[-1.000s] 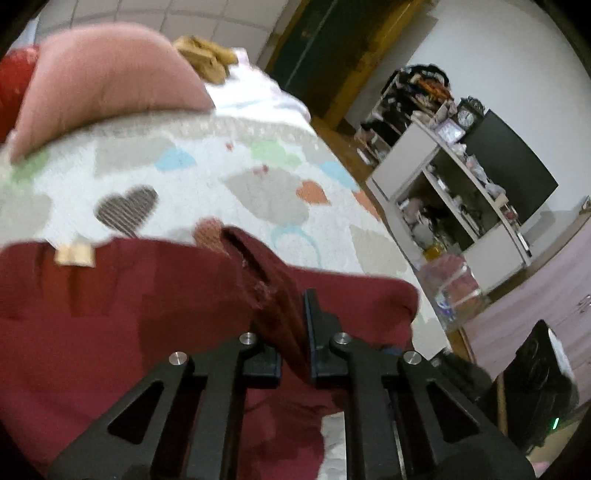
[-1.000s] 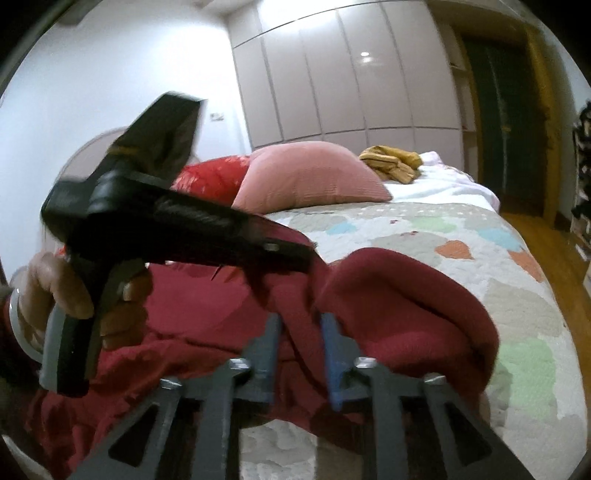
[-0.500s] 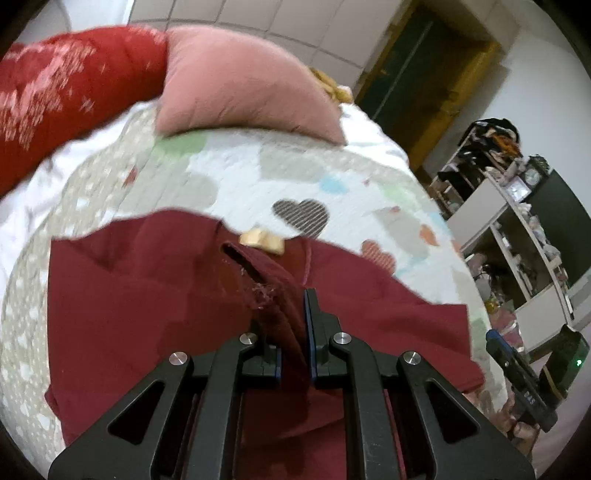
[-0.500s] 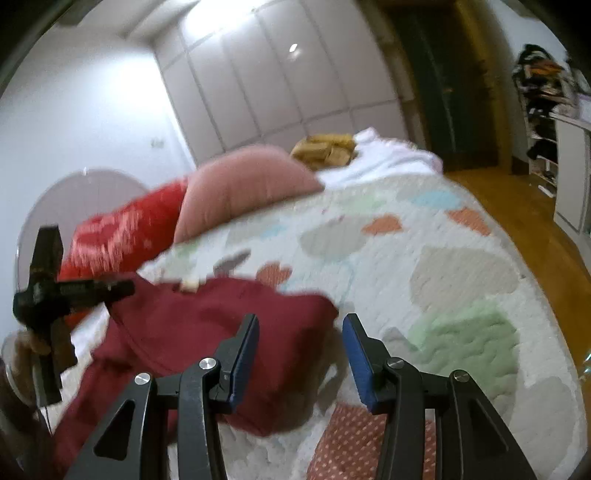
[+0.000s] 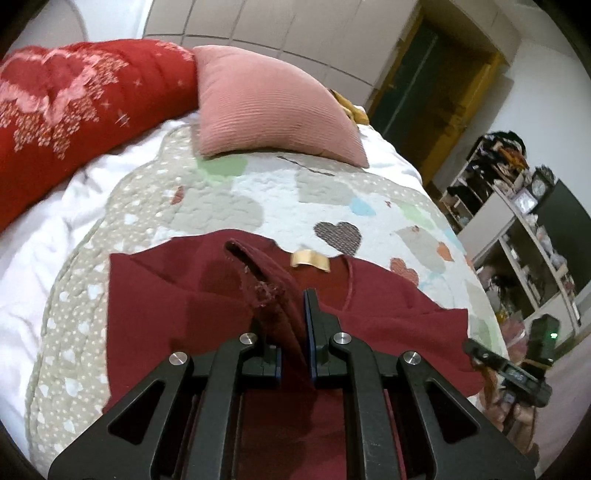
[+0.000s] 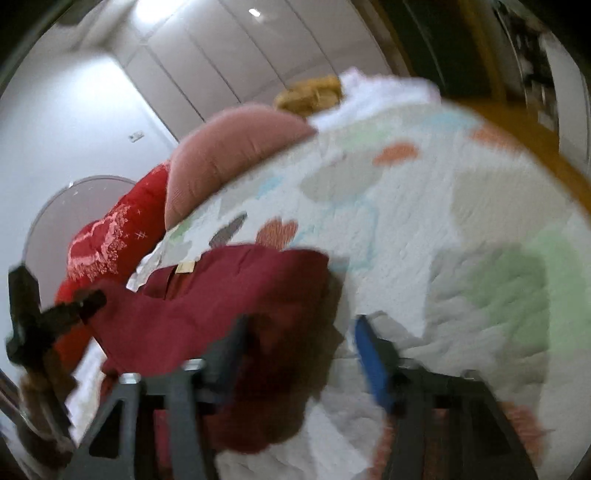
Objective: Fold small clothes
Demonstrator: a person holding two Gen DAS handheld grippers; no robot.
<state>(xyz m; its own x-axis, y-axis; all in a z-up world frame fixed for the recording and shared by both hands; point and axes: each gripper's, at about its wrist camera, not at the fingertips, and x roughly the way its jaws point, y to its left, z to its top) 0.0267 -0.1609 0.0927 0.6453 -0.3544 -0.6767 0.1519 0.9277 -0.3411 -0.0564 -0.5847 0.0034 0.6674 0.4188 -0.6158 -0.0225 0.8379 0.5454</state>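
The left claw (image 5: 291, 325) pinches a raised fold of the red shirt (image 5: 388, 314) lying on the quilt (image 5: 229, 206), bare quilt toward twelve o'clock, while the right claw (image 6: 303, 354), jaws just opening, stands free over the shirt's right edge.

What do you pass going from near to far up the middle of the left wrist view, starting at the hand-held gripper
Left hand-held gripper, shut on a raised fold of the dark red garment → tan neck label → heart-patterned quilt → pink cushion → white wardrobe doors.
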